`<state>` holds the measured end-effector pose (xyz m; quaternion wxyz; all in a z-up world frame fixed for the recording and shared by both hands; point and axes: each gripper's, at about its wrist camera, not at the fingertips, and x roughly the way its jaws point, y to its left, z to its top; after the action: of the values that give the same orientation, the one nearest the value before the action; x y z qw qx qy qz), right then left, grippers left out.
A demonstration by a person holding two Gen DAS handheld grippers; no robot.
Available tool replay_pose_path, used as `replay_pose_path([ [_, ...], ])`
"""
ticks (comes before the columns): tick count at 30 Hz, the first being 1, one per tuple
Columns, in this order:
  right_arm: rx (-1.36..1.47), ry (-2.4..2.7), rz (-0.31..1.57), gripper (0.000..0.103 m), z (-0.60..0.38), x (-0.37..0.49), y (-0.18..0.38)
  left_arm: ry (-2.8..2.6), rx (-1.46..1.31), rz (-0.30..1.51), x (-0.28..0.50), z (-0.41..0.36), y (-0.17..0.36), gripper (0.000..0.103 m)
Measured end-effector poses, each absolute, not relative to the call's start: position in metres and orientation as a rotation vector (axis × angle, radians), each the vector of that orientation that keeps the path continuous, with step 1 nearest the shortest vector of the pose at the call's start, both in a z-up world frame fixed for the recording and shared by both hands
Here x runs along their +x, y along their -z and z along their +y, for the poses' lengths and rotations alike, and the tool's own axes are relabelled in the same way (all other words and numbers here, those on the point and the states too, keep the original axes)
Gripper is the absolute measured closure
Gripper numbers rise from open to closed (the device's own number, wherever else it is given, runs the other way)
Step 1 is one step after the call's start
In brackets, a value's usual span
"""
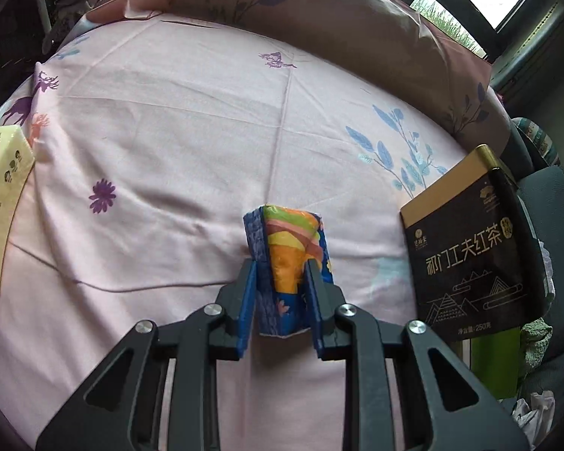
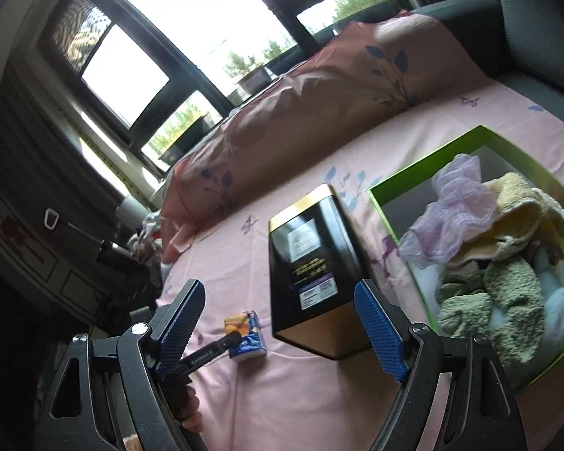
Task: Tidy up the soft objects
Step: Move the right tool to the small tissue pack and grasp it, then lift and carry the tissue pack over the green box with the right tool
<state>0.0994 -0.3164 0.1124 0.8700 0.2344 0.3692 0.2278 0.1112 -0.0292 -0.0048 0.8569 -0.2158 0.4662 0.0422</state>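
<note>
My left gripper (image 1: pixel 281 270) is shut on a small colourful tissue pack (image 1: pixel 287 251), blue with orange and yellow print, resting on the pink bedsheet (image 1: pixel 169 131). The pack also shows in the right wrist view (image 2: pixel 244 334), with the left gripper's finger on it. My right gripper (image 2: pixel 282 323) is wide open and empty, held above the sheet in front of a black tea tin (image 2: pixel 312 274). A green box (image 2: pixel 406 173) at the right holds several soft cloths and socks (image 2: pixel 507 293).
The black tea tin also stands at the right in the left wrist view (image 1: pixel 466 248). A yellow tissue packet (image 1: pixel 3 195) lies at the left edge. A brown-pink pillow (image 1: pixel 319 11) lies along the far side by the window. Grey cushions lie at the right.
</note>
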Motion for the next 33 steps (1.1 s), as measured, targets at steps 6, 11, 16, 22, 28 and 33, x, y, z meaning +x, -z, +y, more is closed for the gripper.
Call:
replay_pose_path([
  [6, 0.314, -0.686, 0.995, 0.027, -0.201, 0.106, -0.072, -0.126, -0.461, 0.964, 0.063, -0.009, 0.007, 0.082],
  [11, 0.264, -0.718, 1.155, 0.038, -0.148, 0.111, -0.025, -0.143, -0.463, 0.938, 0.046, 0.005, 0.014, 0.082],
  [16, 0.208, -0.685, 1.173, 0.038, -0.123, 0.121, -0.004, -0.107, -0.521, 0.936, 0.045, 0.014, 0.014, 0.082],
  [22, 0.152, -0.646, 1.205, 0.041, -0.108, 0.138, 0.017, -0.073, -0.52, 0.932, 0.048, 0.009, 0.015, 0.083],
  [28, 0.17, -0.691, 1.234, 0.051, -0.106, 0.139, 0.027, 0.008, -0.56, 0.945, 0.052, 0.006, 0.019, 0.083],
  [33, 0.186, -0.693, 1.192, 0.051, -0.107, 0.13, 0.026, 0.019, -0.488, 0.934, 0.051, -0.004, 0.014, 0.081],
])
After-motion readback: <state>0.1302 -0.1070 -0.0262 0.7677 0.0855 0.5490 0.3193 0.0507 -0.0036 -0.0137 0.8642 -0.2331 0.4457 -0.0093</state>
